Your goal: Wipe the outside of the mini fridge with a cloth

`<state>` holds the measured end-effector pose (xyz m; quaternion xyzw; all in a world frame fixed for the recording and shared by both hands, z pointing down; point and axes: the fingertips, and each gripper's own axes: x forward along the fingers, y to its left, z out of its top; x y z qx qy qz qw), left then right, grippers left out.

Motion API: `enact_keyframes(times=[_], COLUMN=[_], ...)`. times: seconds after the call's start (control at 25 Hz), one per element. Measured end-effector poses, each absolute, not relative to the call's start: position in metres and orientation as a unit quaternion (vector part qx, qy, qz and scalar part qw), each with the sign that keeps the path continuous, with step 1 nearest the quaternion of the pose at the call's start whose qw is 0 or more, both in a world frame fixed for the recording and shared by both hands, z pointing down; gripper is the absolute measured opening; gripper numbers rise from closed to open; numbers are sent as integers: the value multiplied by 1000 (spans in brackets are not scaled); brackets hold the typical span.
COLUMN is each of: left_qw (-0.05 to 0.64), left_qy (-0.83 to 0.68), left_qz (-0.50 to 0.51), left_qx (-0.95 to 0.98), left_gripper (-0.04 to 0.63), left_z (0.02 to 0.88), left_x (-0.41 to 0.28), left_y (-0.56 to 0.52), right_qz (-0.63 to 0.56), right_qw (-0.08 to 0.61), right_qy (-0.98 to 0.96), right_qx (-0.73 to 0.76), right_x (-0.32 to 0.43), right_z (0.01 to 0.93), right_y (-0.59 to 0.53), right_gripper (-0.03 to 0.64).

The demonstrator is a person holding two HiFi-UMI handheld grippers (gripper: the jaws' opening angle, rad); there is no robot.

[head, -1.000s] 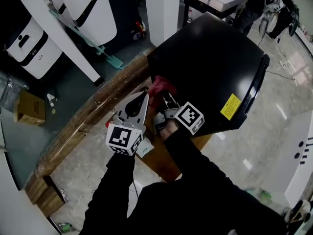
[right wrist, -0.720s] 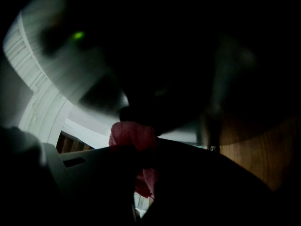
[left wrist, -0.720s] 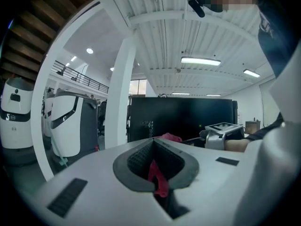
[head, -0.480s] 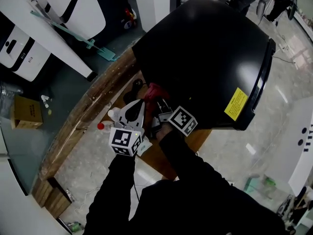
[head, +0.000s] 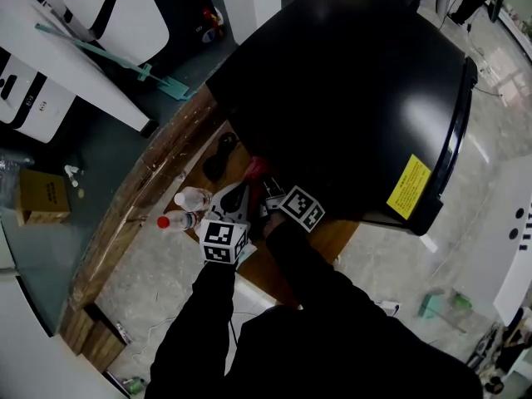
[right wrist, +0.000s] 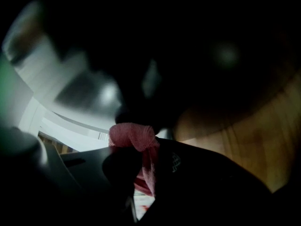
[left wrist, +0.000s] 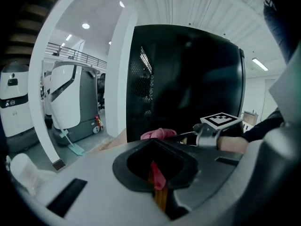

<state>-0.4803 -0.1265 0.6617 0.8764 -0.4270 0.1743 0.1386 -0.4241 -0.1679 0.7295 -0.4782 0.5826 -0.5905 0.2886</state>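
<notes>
while beside the mini fridge (head: 349,81), right gripper (head: 264,188) pinches cloth (right wrist: 134,136).

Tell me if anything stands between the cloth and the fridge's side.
Nothing visible does. The cloth, clamped in the right gripper, sits right at the mini fridge's black side, just above the wooden platform; the bottles lie off to the left.

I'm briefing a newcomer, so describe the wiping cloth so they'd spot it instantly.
Find the black mini fridge on the wooden platform. At its base, the right gripper pinches a crumpled pinkish-red cloth, the only red fabric there.
</notes>
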Motion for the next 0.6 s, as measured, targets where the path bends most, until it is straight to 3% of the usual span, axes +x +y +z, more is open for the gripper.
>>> enact_keyframes(times=[0.32, 0.6], left_qw=[166, 132], left_qy=[-432, -441], left_qz=[183, 156], left_qx=[867, 874], left_gripper=[5, 5], left_z=[684, 653], left_x=[-488, -496], left_y=[-116, -103], right_qz=[-605, -616], right_qw=[248, 217], right_qy=[563, 544], right_qx=[-506, -527], right_x=[-418, -408], right_z=[794, 833], right_y=[-168, -151], right_gripper=[52, 49])
